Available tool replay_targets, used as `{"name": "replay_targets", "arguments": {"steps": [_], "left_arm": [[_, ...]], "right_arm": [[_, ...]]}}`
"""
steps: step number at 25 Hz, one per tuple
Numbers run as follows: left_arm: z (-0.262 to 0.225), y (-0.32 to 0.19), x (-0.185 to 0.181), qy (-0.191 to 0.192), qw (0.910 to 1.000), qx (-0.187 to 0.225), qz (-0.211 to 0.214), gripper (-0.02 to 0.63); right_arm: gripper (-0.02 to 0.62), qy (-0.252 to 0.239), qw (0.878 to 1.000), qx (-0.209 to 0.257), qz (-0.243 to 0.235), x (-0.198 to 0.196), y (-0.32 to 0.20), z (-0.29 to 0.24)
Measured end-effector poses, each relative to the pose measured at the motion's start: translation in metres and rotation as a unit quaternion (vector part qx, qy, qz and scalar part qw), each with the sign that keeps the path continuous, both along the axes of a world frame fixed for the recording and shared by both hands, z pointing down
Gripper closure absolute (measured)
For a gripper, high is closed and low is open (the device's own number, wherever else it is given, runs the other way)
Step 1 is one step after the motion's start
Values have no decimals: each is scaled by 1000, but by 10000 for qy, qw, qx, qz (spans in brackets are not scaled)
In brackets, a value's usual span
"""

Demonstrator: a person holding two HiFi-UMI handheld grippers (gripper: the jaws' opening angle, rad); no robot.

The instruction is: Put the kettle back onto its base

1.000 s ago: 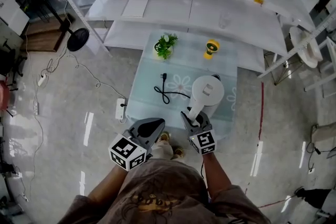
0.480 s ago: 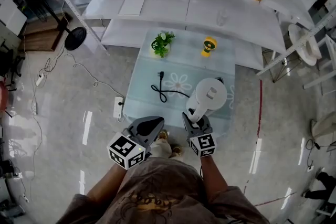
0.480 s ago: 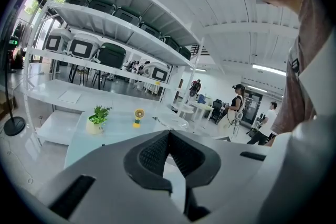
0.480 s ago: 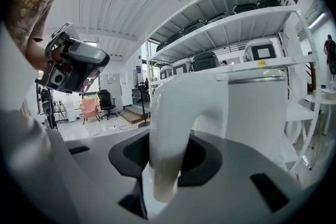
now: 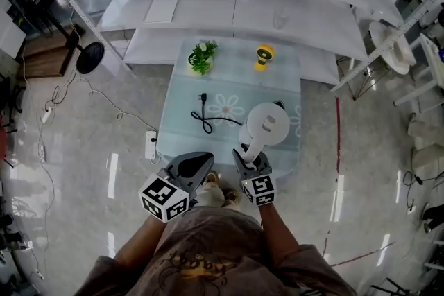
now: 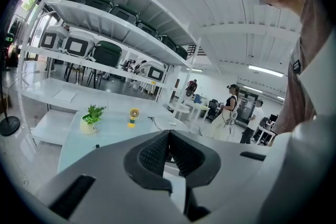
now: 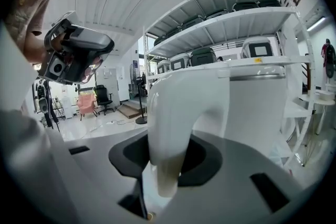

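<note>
Here, seen from above, a pale glass surface (image 5: 182, 129) stands on a glossy floor (image 5: 83, 170). The white kettle (image 5: 268, 124) is over the surface's right half, toward the near edge. Whether it rests or hangs cannot be told, and whatever lies beneath it is hidden.

The right tongs (image 5: 248, 157) reach in over the near edge. They are closing on the kettle's curved handle (image 7: 173, 113), which stands upright between the pads and touches them.

The left tongs (image 5: 207, 161) are level with the near edge, left of the kettle and apart from it. They are pressed together with nothing between them.

A black cord (image 5: 208, 118) lies looped at mid-surface, its plug toward the far edge and its other end running under the kettle. A potted plant (image 5: 202, 57) stands at the far left corner. A small yellow fan (image 5: 263, 55) stands along the far edge, right of the plant. A power strip (image 5: 151, 144) lies on the floor just beside the left edge.
</note>
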State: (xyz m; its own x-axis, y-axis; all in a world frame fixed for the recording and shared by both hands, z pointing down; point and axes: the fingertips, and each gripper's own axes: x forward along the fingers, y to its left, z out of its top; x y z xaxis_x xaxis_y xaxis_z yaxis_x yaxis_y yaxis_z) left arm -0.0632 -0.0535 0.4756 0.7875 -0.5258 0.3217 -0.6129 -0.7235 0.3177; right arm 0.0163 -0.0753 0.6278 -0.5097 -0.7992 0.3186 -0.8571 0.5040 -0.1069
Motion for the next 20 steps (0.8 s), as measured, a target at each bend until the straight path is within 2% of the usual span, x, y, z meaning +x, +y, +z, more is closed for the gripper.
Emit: {"name": "replay_targets", "arguments": {"steps": [5, 12, 20], "left_arm": [[0, 4, 5, 73, 9999, -10, 100, 584], [-2, 5, 16, 144, 9993, 9, 339, 584], [-5, -1, 29, 297, 9979, -33, 575, 584]], "right_arm": [[465, -19, 9997, -213, 116, 4, 3, 5], [385, 100, 9986, -478, 206, 22, 18, 6], [370, -20, 9987, -398, 308, 40, 36, -30]]}}
